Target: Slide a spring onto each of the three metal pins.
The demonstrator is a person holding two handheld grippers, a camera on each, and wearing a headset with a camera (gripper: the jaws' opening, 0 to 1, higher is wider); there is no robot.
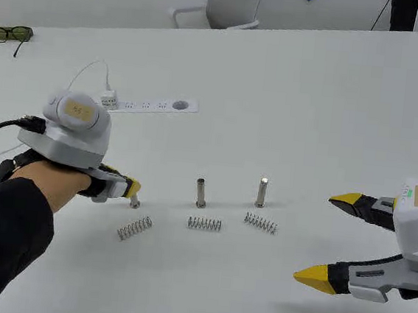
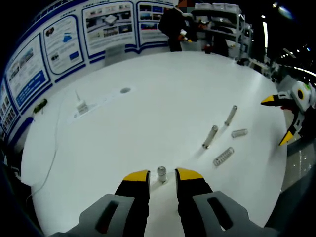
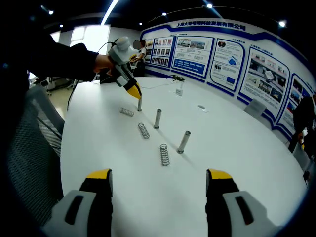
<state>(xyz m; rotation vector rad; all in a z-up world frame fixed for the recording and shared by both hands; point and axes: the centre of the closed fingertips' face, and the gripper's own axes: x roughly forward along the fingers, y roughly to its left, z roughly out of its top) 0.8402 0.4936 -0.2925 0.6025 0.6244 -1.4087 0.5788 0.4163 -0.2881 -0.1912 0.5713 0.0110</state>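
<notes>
Three short metal pins stand upright in a row on the white desk [image 1: 326, 94], in the lower middle of the head view: the left pin [image 1: 135, 203], the middle pin [image 1: 201, 193] and the right pin [image 1: 262, 193]. They are grey and shiny. The top end of each looks a little wider, but they are too small to be sure. Just below each pin in the frame, one thin wire spring lies flat on the desk, close to its pin but not touching it: the left spring [image 1: 135, 228], the middle spring [image 1: 205, 223] and the right spring [image 1: 260, 222].

The left hand-held gripper [image 2: 163, 176] is at the left pin. In the left gripper view its two yellow tips stand on either side of this pin. A thin strip of desk shows between the pin and each tip, so the jaws are only a little open and do not press the pin. In the head view a yellow tip covers the upper part of this pin and only its lower end is seen.

The right hand-held gripper [image 1: 328, 240] is at the right edge of the head view, well apart from the pins. Its jaws are spread wide and hold nothing. Its body is cut off by the frame edge.

A power strip [image 1: 151, 106] lies in the upper left of the head view, and glasses [image 1: 6, 33] lie near the left edge. In the left gripper view the coils of the springs are hard to make out.
</notes>
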